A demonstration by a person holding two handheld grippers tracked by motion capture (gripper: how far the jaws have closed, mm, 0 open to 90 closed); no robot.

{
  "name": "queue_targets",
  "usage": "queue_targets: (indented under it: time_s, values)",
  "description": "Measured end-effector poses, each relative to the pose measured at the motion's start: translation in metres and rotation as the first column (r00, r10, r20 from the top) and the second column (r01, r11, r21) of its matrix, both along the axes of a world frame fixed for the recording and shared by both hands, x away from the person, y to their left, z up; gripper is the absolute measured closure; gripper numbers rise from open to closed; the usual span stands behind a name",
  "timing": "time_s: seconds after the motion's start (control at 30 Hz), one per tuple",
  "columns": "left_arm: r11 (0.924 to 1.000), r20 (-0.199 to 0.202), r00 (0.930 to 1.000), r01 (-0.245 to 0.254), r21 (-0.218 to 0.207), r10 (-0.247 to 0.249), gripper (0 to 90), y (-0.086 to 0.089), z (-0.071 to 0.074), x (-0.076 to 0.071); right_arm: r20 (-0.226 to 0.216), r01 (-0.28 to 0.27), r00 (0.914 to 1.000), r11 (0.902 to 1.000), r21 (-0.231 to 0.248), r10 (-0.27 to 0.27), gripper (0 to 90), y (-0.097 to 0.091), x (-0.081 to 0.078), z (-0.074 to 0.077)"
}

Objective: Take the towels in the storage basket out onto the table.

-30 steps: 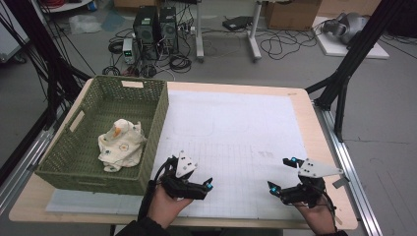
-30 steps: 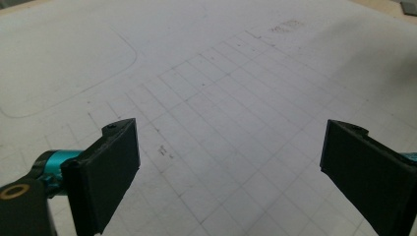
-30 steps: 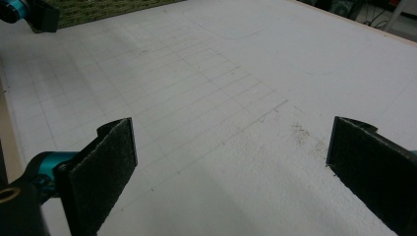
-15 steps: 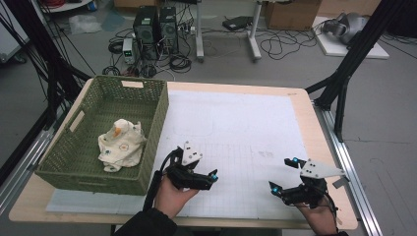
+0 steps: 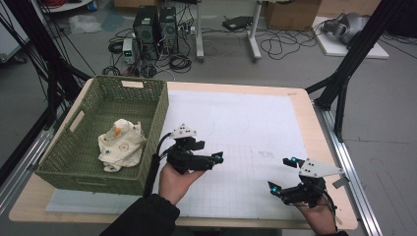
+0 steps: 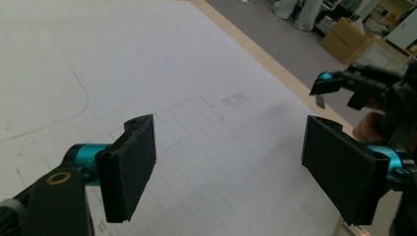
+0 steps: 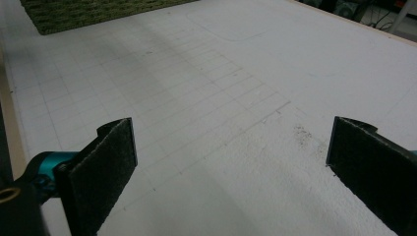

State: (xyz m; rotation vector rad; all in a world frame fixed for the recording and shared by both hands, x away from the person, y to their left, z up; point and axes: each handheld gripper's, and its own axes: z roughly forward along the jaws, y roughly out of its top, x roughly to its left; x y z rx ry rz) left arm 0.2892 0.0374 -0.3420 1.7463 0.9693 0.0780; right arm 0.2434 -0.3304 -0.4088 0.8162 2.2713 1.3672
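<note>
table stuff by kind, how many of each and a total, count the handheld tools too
basket: 1
cloth, lying inside the basket: 1
white gridded mat: 1
tools: 2, the left tool and the right tool, both with jaws apart and nothing between them
total: 5

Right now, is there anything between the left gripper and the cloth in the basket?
Yes. The basket's near right wall stands between the left gripper and the cloth. The gripper is over the white mat, outside the basket, its fingers open, empty and pointing away from it. It would have to go over the rim.
</note>
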Motion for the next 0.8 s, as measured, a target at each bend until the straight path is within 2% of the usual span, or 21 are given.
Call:
queue_targets:
  time_s: [0.03, 0.1, 0.23, 0.33, 0.4, 0.5, 0.7, 0.8]
  values:
    - [1.0000, 0.000, 1.0000, 0.000, 0.000, 0.000, 22.4, 0.000, 0.000, 0.000, 0.004, -0.002, 1.0000, 1.0000, 0.000, 0.002, 3.9, 0.000, 0.000, 0.000]
    - [0.9996, -0.020, 0.9998, 0.001, -0.027, -0.002, 23.5, 0.004, 0.015, 0.005, 0.008, -0.003, 1.0000, 1.0000, 0.000, 0.003, 3.9, 0.000, 0.000, 0.000]
    - [0.9984, -0.078, 0.9969, 0.010, -0.055, -0.015, 24.8, 0.014, 0.027, 0.015, 0.009, -0.008, 0.9999, 1.0000, 0.003, 0.008, 3.9, 0.000, -0.001, 0.001]
    - [0.9913, -0.144, 0.9886, 0.024, -0.129, -0.043, 24.7, 0.024, 0.031, 0.022, 0.019, -0.012, 0.9998, 0.9999, 0.002, 0.012, 3.9, -0.001, -0.001, 0.002]
    - [0.9882, -0.163, 0.9852, 0.029, -0.151, -0.054, 24.8, 0.031, 0.033, 0.025, 0.016, -0.010, 0.9998, 0.9999, 0.007, 0.010, 3.9, -0.001, -0.002, 0.002]
    - [0.9851, -0.177, 0.9824, 0.030, -0.169, -0.060, 25.9, 0.039, 0.036, 0.028, 0.015, -0.011, 0.9998, 0.9999, 0.010, 0.011, 3.9, -0.001, -0.001, 0.002]
    - [0.9772, -0.174, 0.9819, 0.039, -0.209, -0.076, 26.7, 0.053, 0.043, 0.033, 0.018, -0.009, 0.9998, 0.9998, 0.019, 0.008, 3.9, -0.001, 0.001, 0.003]
    - [0.9734, -0.182, 0.9796, 0.044, -0.225, -0.086, 27.1, 0.069, 0.048, 0.041, 0.016, -0.010, 0.9998, 0.9998, 0.020, 0.009, 3.9, -0.001, 0.002, 0.003]
